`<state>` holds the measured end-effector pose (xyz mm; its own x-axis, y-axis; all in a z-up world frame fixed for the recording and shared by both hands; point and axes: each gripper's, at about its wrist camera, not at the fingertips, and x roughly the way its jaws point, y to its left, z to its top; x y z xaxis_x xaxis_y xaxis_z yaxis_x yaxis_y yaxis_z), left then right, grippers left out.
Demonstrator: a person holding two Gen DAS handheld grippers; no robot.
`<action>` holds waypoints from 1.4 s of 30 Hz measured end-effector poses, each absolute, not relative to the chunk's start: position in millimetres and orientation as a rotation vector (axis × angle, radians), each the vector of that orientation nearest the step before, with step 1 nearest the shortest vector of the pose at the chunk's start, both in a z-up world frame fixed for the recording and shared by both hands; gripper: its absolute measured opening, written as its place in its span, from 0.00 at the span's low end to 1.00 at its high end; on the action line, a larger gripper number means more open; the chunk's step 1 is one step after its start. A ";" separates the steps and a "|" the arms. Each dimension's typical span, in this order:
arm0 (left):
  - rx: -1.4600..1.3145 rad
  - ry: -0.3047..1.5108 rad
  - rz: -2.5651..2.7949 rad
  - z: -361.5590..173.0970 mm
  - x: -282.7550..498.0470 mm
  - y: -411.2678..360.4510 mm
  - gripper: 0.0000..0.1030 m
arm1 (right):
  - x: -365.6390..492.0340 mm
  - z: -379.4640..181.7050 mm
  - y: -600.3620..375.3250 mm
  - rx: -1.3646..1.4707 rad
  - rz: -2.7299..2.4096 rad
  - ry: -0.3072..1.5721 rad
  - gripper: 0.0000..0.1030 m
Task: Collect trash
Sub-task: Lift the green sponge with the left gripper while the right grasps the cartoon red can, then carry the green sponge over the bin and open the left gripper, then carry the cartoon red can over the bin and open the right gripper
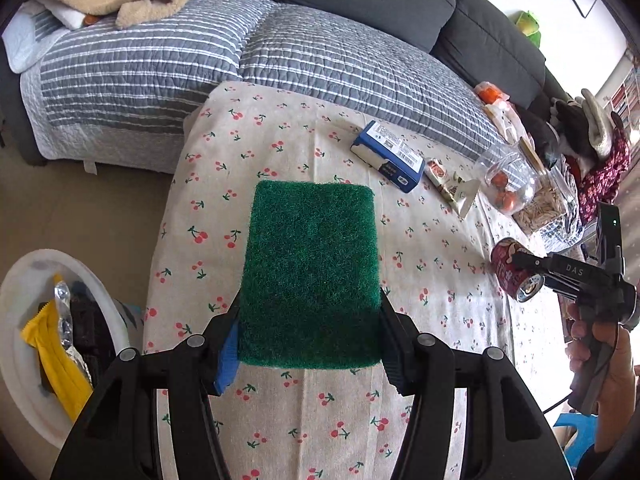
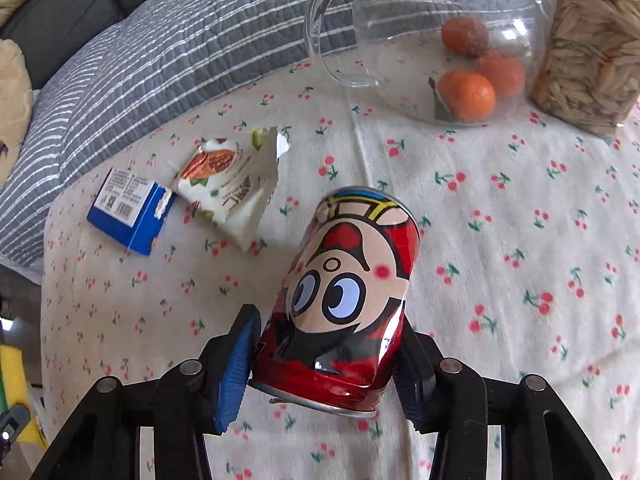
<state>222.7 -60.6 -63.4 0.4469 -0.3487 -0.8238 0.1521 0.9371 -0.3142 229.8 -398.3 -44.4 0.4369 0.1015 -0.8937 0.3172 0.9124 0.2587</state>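
My left gripper is shut on a green scouring sponge, held above the cherry-print tablecloth. My right gripper is shut on a red cartoon drink can, held tilted above the cloth; the can also shows in the left wrist view at the right. A blue and white box and a torn nut-snack wrapper lie on the cloth beyond the can; both also show in the left wrist view, the box and the wrapper.
A white bin with yellow and foil trash stands on the floor at the left. A glass jar holding oranges and a clear container of seeds stand at the far right. A sofa with a striped quilt borders the table.
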 end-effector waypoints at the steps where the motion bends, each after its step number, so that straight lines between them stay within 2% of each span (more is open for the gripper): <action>1: -0.205 1.063 -0.313 -62.3 218.8 -59.1 0.59 | 221.9 -39.8 -396.2 0.420 -0.133 1.123 0.48; 2: -0.206 1.062 -0.312 -61.0 214.2 -57.3 0.59 | 214.3 -35.4 -393.6 0.416 -0.124 1.127 0.43; 11: -0.201 1.053 -0.299 -48.1 170.4 -28.7 0.59 | 150.7 -40.4 -361.8 0.339 -0.081 1.249 0.42; 22: -0.243 0.999 -0.198 -31.4 139.4 60.8 0.59 | 114.3 -46.1 -335.9 0.410 0.027 1.256 0.42; 28: -0.282 1.028 -0.063 -50.0 140.1 131.0 0.59 | 120.3 -36.7 -296.1 0.388 0.130 1.232 0.42; 35: -0.319 1.072 -0.019 -80.6 150.6 166.7 0.60 | 138.5 -41.0 -248.5 0.349 0.199 1.239 0.42; 36: -0.318 1.076 -0.013 -85.0 153.6 168.7 0.61 | 140.5 -41.4 -242.7 0.346 0.208 1.240 0.42; 39: -0.280 1.135 0.028 -98.2 161.3 172.6 0.88 | 145.8 -41.3 -223.3 0.332 0.237 1.239 0.42; 42: -0.247 1.141 0.028 -98.0 158.7 176.1 0.89 | 150.4 -41.0 -202.4 0.318 0.269 1.235 0.42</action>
<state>158.7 176.1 -98.0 0.4195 -0.1037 -0.9018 -0.1473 0.9725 -0.1804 150.4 -202.4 -41.0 0.3083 0.3690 -0.8768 -0.0291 0.9250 0.3790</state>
